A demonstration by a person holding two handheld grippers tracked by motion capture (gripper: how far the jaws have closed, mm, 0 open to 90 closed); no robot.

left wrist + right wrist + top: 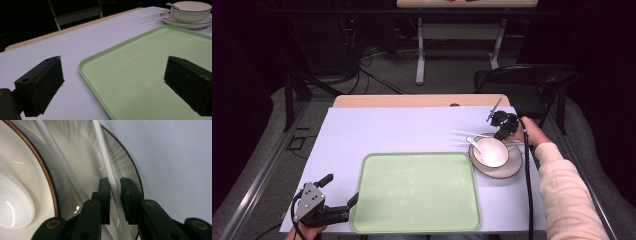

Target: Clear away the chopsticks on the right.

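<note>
At the table's three o'clock edge, my right gripper point(504, 125) closes on one of two white chopsticks point(110, 180) that lie across the saucer point(512, 170), beside the cream bowl point(492, 152) with its brown rim and the white spoon point(474, 143) resting inside it. In the right gripper view the jaws stand nearly together, one on each side of the stick and touching or all but touching it, low over the saucer's ribbed rim; I judge this a pinch being made, not yet a lift, and I cannot tell whether the grip is firm. To do it well, I should squeeze squarely across the stick, since a thin, glossy rod is likely to roll or pivot between flat jaws, then raise it straight up, clear of the second chopstick just beside it at the stick's nine o'clock and clear of the bowl wall, so nothing rattles or tips. My left gripper point(339, 192) hangs at the table's seven o'clock with its jaws wide apart and holding nothing, one jaw over the purple tablecloth point(82, 42) and the other over the near corner of the empty pale green tray point(140, 70), which occupies the table's six o'clock.
</note>
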